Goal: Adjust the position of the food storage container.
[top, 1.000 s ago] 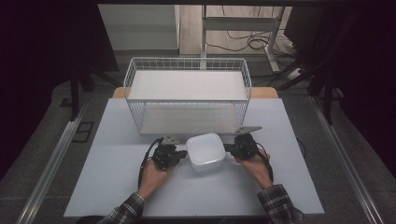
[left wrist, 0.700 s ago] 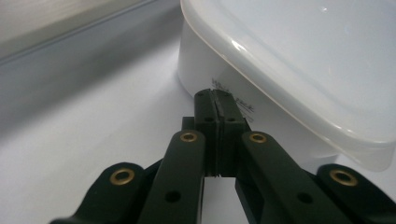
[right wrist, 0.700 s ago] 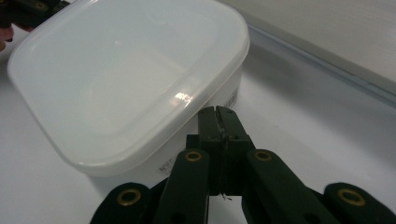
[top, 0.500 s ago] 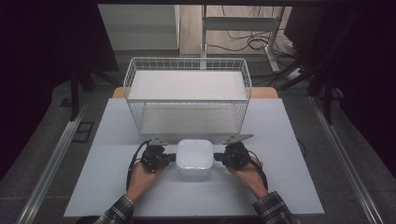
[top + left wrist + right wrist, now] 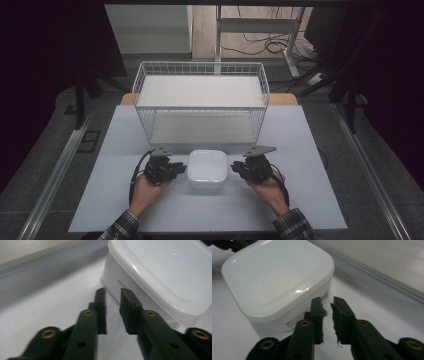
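Note:
A white square tub with a lid (image 5: 207, 170) stands on the pale table (image 5: 305, 195), just in front of a wire basket (image 5: 200, 125). My left gripper (image 5: 183, 170) lies at the tub's left side, a little apart from it. Its jaws have just been opening and hold nothing; in the left gripper view its tips (image 5: 113, 291) point at the tub's wall (image 5: 162, 272). My right gripper (image 5: 234, 170) sits at the tub's right side. Its jaws have also just been opening, with a narrow empty gap (image 5: 327, 300) beside the tub's corner (image 5: 279, 277).
The white wire basket's rim (image 5: 200, 64) spans the back half of the table, with a white liner inside. Bare table surface lies left, right and in front of the tub. Dark floor, cables and table legs surround the table.
The tub came a little left and toward the person between both grippers, then stayed on the table. Both grippers have since drawn back from its sides with jaws parted.

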`<state>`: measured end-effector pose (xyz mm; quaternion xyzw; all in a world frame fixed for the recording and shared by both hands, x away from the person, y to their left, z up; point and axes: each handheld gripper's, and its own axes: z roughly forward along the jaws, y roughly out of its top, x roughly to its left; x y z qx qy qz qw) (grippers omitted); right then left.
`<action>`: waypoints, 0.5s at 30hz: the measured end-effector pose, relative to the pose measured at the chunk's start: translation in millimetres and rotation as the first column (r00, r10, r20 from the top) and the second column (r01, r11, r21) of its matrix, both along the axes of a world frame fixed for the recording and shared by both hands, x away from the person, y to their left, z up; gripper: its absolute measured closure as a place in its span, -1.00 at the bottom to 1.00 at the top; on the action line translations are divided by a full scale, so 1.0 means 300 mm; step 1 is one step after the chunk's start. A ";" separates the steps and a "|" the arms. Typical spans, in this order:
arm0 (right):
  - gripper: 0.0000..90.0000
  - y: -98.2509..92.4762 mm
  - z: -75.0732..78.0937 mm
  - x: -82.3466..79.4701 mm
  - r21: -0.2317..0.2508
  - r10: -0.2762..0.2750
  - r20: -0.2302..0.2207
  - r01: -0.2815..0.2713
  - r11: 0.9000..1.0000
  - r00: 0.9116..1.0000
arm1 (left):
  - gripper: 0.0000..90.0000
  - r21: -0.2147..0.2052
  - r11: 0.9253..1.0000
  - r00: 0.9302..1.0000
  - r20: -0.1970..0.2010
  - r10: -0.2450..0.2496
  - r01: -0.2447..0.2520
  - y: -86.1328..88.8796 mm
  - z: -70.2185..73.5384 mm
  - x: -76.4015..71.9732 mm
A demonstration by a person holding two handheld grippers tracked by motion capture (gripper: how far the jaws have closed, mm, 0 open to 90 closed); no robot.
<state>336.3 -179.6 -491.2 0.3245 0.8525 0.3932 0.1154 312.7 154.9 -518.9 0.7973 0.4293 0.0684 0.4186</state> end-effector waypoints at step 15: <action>-0.42 -0.095 0.024 -0.087 0.053 -0.044 0.059 0.041 0.998 0.997 | -0.53 0.002 1.000 0.997 0.069 -0.019 0.019 0.059 -0.002 -0.078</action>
